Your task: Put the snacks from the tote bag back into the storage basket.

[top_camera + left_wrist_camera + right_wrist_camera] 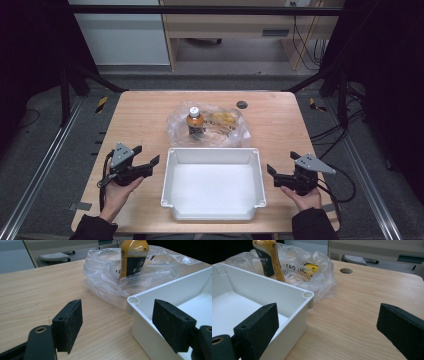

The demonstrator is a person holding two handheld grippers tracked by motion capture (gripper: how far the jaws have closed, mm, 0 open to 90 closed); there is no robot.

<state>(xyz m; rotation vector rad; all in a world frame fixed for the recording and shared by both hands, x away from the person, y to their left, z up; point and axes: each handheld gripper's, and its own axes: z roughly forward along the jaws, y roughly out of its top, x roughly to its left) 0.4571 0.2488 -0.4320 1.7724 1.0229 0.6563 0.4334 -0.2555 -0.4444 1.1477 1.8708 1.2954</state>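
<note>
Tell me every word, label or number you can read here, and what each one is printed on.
"YAO": partial black print on the clear plastic bag, seen in the right gripper view; the rest is lost in folds.
Dark label on the orange bottle: pale lettering, too blurred to read.
Yellow packet inside the bag: print too small to read.
White tray and wooden table: no text.

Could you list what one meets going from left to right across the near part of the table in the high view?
Left gripper, jaws open → white bin, empty → right gripper, jaws open. The bottle in its clear plastic bag stands farther back, behind the bin, so it is left out.
</note>
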